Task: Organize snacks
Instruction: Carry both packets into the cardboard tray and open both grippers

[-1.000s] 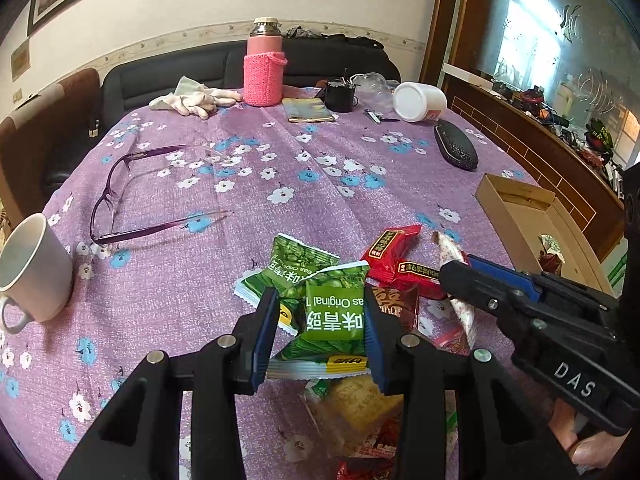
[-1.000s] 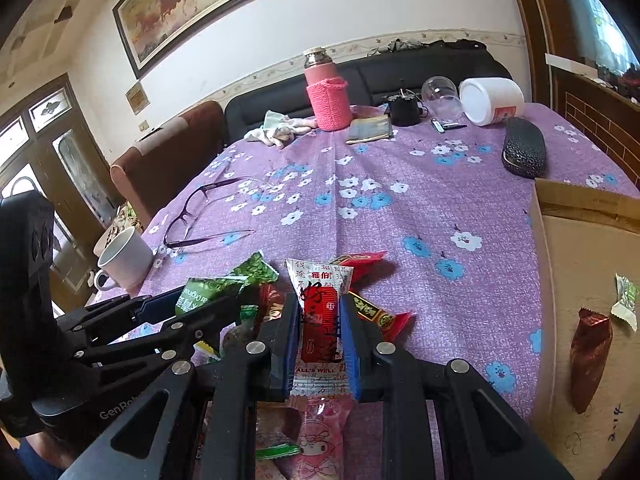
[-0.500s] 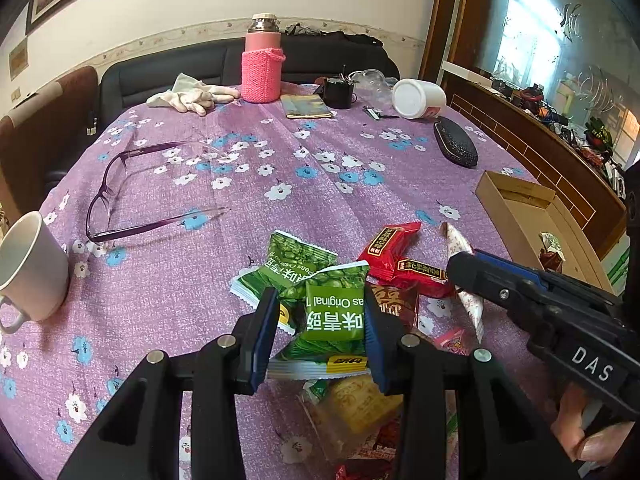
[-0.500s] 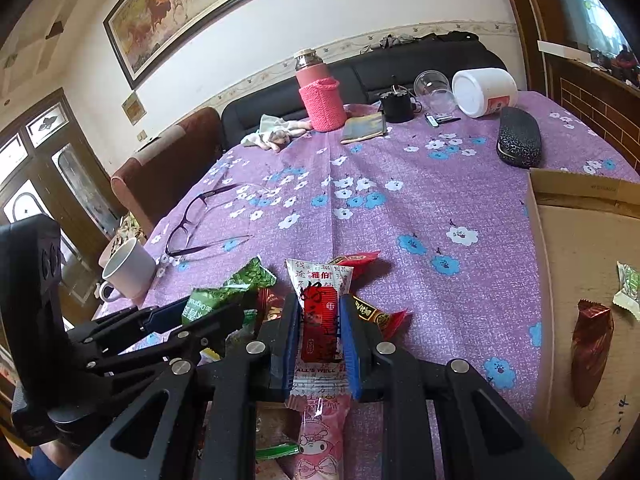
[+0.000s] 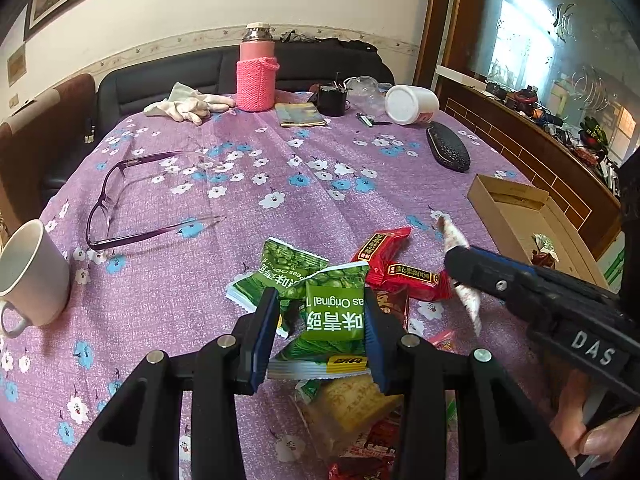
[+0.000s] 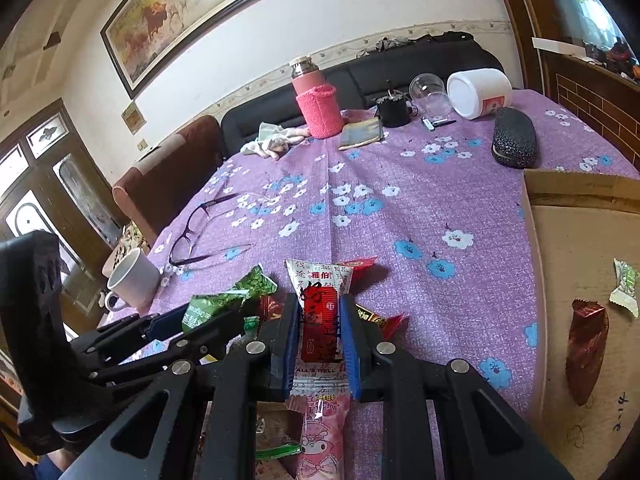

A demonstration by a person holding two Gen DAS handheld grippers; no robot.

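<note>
In the left wrist view my left gripper (image 5: 320, 300) is shut on a green pea packet (image 5: 334, 314), held just above a heap of snacks. In that heap lie another green packet (image 5: 280, 266), two red packets (image 5: 412, 278) and a biscuit pack (image 5: 354, 404). My right gripper (image 6: 320, 300) is shut on a white-and-red snack packet (image 6: 320, 312), which stands upright between the pads. A pink wrapper (image 6: 322, 436) lies under it. To the right sits an open cardboard box (image 6: 580, 232), and inside it are a brown-red wrapped snack (image 6: 586, 344) and a small green-white candy (image 6: 624, 288).
On the purple flowered cloth (image 5: 240, 184) lie glasses (image 5: 132, 200) and a white mug (image 5: 32, 272) at the left. At the far side are white gloves (image 5: 184, 104), a pink flask (image 5: 256, 76), a white jar (image 5: 412, 104) and a dark glasses case (image 5: 448, 148).
The right gripper has drifted slightly with its packet still in it. The left gripper and its green packet have stayed put.
</note>
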